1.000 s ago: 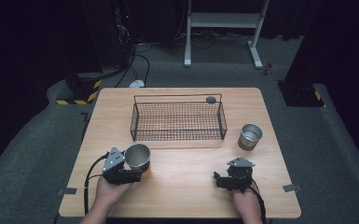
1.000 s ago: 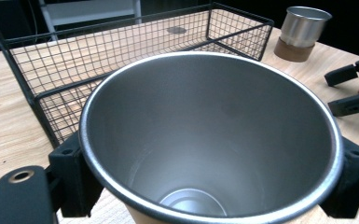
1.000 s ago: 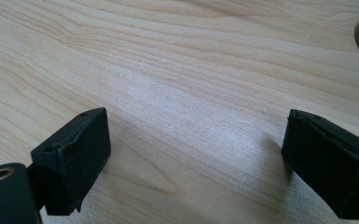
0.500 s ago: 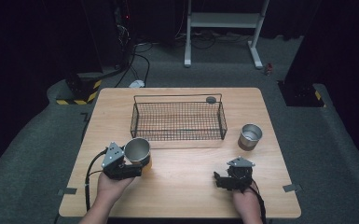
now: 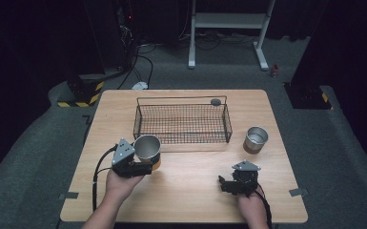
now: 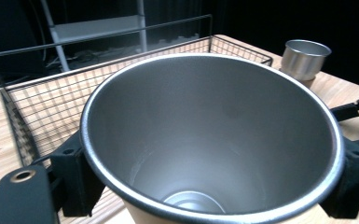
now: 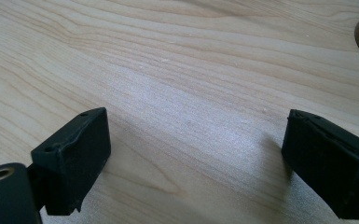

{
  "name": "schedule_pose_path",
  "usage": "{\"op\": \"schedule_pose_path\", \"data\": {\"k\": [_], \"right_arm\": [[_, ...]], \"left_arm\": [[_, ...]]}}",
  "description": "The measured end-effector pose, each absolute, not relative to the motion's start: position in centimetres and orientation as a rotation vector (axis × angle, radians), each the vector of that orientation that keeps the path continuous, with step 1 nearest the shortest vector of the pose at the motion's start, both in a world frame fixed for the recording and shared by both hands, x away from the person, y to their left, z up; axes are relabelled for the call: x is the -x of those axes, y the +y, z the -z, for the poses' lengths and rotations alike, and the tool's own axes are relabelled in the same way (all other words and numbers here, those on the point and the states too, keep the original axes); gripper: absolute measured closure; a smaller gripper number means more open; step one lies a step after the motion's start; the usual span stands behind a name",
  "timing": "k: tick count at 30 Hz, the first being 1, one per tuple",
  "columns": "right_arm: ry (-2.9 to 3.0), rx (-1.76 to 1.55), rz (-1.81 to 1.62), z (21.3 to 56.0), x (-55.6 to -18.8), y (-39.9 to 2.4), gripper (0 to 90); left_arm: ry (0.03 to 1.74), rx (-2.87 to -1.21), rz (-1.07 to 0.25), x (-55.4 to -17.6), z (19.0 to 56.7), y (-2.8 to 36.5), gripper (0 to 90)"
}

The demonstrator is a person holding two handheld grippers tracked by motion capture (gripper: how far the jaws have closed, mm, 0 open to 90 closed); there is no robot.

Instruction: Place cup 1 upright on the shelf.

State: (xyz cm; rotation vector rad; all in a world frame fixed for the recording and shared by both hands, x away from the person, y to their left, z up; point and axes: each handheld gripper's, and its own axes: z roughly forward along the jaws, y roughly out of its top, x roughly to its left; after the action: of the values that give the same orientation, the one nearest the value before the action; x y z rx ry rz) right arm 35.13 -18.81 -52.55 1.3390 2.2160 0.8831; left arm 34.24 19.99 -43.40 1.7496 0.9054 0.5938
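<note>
Steel cup (image 5: 147, 147), open end up, is pinched at its sides by the fingers (image 6: 70, 179) of the left gripper (image 5: 140, 164). Compared with a second ago, the cup and left gripper have risen and moved toward the wire basket (image 5: 181, 123); the cup now sits just beside the basket's near left corner, above the desk (image 5: 190, 191). The grip has not changed during this move. Judgement: the lift step is complete and the carry to the basket is in hand; next, the cup must clear the basket's rim before release. A second steel cup (image 5: 256, 139) stands right of the basket, untouched. The right gripper (image 5: 225, 183) rests low over the desk, fingers (image 7: 72, 161) spread with nothing between them.
</note>
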Motion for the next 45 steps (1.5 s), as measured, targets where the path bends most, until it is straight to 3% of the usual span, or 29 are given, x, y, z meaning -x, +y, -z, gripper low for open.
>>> {"op": "schedule_pose_path", "data": {"k": [14,45], "right_arm": [[2.218,-1.340,-0.885,52.6,-35.1,-18.8,7.8],[2.219,-1.340,-0.885,52.6,-35.1,-18.8,7.8]], "left_arm": [[0.897,-1.769,-0.581,-35.1,43.0,17.9,13.9],[0.952,-1.697,-0.601,-40.4,40.6,18.8,13.9]]}}
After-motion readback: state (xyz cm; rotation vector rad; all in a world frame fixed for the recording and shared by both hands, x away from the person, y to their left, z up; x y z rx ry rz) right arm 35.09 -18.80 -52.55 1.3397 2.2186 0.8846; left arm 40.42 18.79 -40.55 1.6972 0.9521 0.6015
